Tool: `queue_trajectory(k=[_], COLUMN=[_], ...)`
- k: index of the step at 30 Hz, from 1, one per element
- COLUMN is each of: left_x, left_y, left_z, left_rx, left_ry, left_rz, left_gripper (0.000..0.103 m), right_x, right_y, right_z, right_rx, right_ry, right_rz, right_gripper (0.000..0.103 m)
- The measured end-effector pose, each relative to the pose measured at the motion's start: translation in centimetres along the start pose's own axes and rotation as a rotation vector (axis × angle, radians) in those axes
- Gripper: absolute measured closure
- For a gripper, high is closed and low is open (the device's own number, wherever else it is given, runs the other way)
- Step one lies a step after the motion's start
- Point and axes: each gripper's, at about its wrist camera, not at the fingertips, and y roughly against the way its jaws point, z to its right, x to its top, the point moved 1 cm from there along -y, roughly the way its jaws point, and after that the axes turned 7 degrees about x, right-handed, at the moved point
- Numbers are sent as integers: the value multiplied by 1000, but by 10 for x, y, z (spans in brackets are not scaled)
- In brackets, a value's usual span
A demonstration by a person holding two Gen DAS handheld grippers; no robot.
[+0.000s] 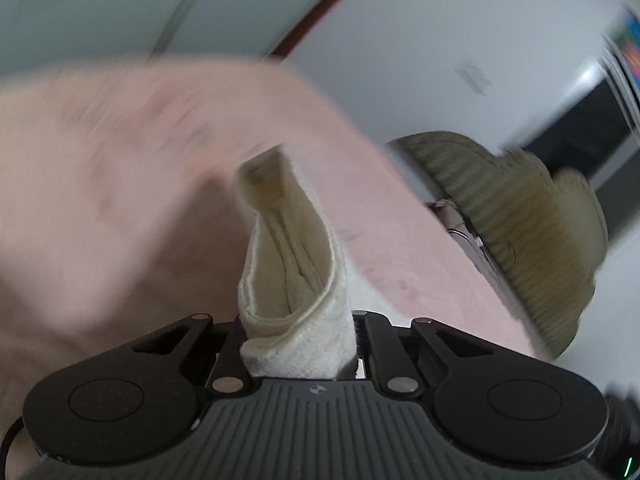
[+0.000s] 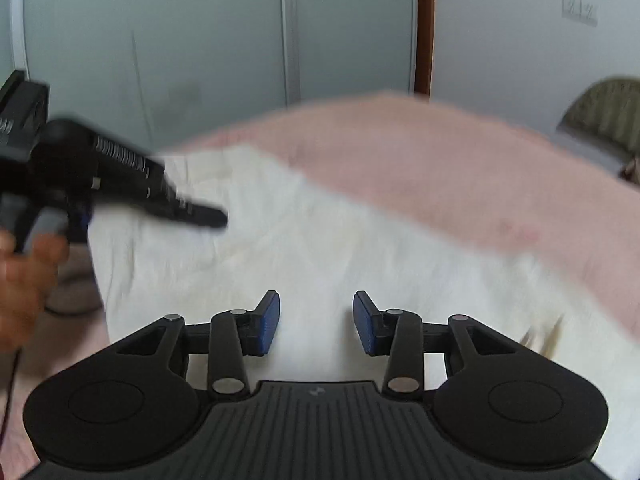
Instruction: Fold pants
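The pants (image 2: 280, 248) are cream-white cloth, spread over a pink bed cover (image 2: 460, 168). My left gripper (image 1: 298, 340) is shut on a folded edge of the pants (image 1: 288, 264), which stands up from its jaws. The left gripper also shows in the right wrist view (image 2: 208, 216), at the pants' left side, held by a hand. My right gripper (image 2: 316, 322) is open and empty, its blue pads (image 2: 268, 324) just above the middle of the white cloth.
The pink bed cover (image 1: 120, 160) fills the left wrist view. An olive knitted cushion or chair (image 1: 520, 224) stands at the bed's right edge, also in the right wrist view (image 2: 608, 116). Grey-green wardrobe doors (image 2: 200, 40) and a white wall are behind.
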Motion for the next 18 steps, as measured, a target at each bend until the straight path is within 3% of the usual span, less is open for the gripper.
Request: queue_trajectory(k=[3, 6, 9, 13, 18], left_x=[-9, -26, -45, -75, -124], left_y=[25, 38, 40, 36, 18], left_z=[55, 105, 149, 200, 264], left_rx=[-11, -54, -102, -178, -263], left_ry=[-162, -279, -351, -430, -551], left_rz=[96, 140, 138, 113, 76], left_gripper=[90, 90, 89, 88, 86], right_x=[14, 19, 18, -1, -37], right_y=[9, 28, 55, 102, 155], right_z=[14, 28, 37, 61, 110], right_rx=[-50, -54, -7, -79, -145], right_ry=[42, 75, 102, 156, 123], right_rz=[21, 56, 123, 167, 196], right_gripper=[53, 53, 53, 52, 52])
